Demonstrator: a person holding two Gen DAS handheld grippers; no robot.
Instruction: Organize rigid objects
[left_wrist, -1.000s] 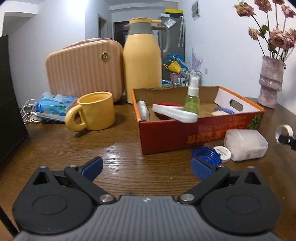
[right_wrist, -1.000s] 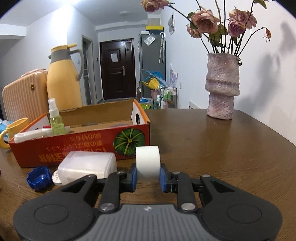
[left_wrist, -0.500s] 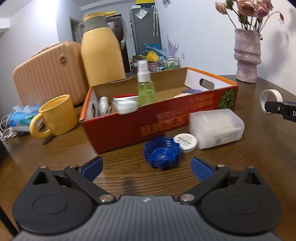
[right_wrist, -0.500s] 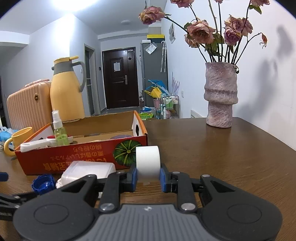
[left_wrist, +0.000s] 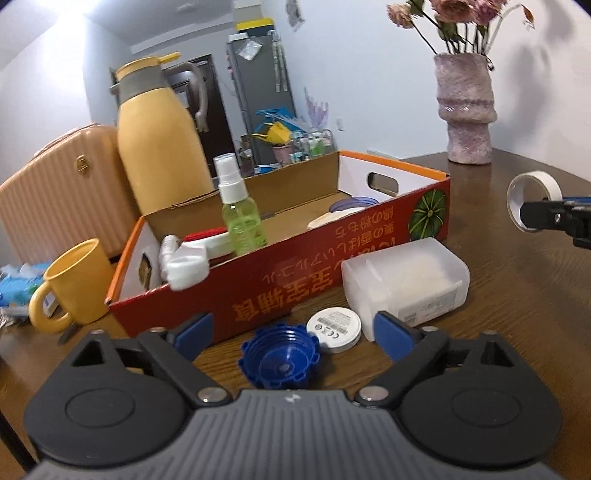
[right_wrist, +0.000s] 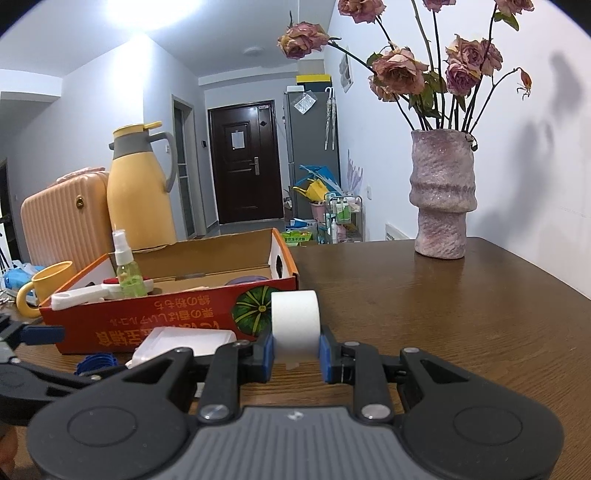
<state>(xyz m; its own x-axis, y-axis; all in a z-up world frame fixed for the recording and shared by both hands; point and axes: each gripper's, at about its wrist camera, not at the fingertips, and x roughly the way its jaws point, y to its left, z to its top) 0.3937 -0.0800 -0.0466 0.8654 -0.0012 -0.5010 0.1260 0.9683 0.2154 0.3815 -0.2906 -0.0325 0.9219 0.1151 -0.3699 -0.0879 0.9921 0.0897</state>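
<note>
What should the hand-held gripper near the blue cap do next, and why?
Probably finish closing the left hand-held gripper on the blue cap. The cap lies on the table between its closing jaws, which are not yet touching it, just in front of the red box. The right hand-held gripper is busy holding the white tape roll.

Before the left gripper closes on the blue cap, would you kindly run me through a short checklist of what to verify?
1. Blue cap between the left gripper pads: ok, jaws closing, not yet touching.
2. Round white disc clear of the closing jaws: not ok, it lies against the cap, inside the right pad.
3. White tape roll secure in the right gripper: ok, clamped.
4. Free space in the red cardboard box: ok.
5. Translucent plastic container clear of the right pad: cannot tell.
</note>
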